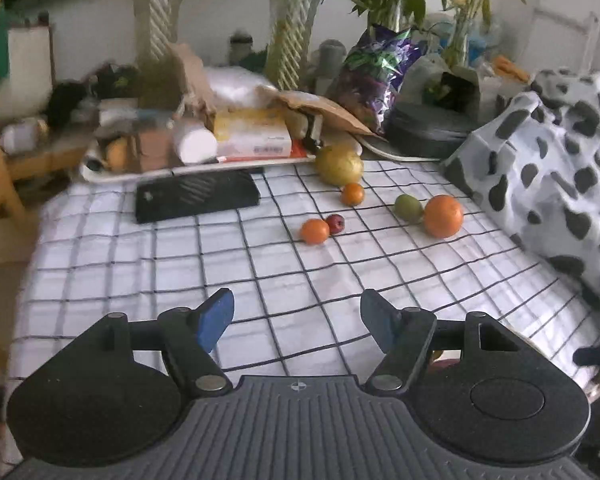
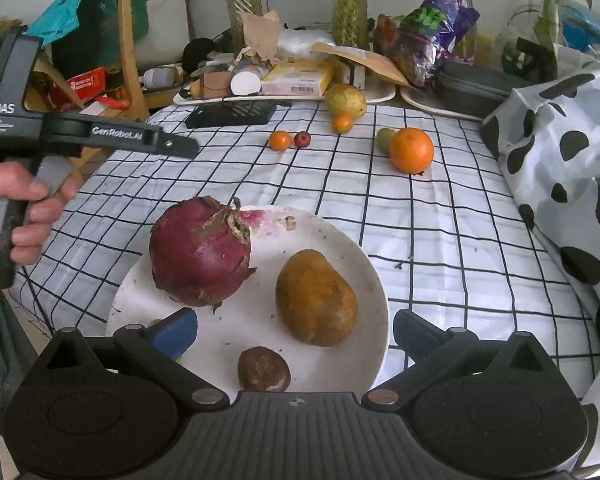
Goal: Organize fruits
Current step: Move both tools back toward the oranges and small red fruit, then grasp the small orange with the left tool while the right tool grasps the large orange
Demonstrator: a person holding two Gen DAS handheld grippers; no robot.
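A white plate [image 2: 352, 248] near the table's front holds a dark red dragon fruit [image 2: 200, 252], a brown-yellow mango [image 2: 316, 298] and a small brown round fruit [image 2: 264, 370]. My right gripper [image 2: 294, 334] is open just above the plate's near side. Farther back on the checked cloth lie a large orange [image 1: 443, 216] [image 2: 411, 150], a green fruit [image 1: 408, 208] [image 2: 385, 138], two small oranges [image 1: 315, 231] [image 1: 353, 194], a small red fruit [image 1: 335, 224] and a yellow-green mango [image 1: 339, 165] [image 2: 345, 100]. My left gripper [image 1: 296, 316] is open and empty, well short of them; it also shows in the right wrist view [image 2: 188, 146].
A black flat box [image 1: 196, 196] lies at the back left of the cloth. A tray [image 1: 112, 176] of boxes and clutter, bags and potted plants line the far edge. A black-spotted white cloth [image 1: 548, 168] is heaped on the right. A wooden chair [image 2: 126, 52] stands at the left.
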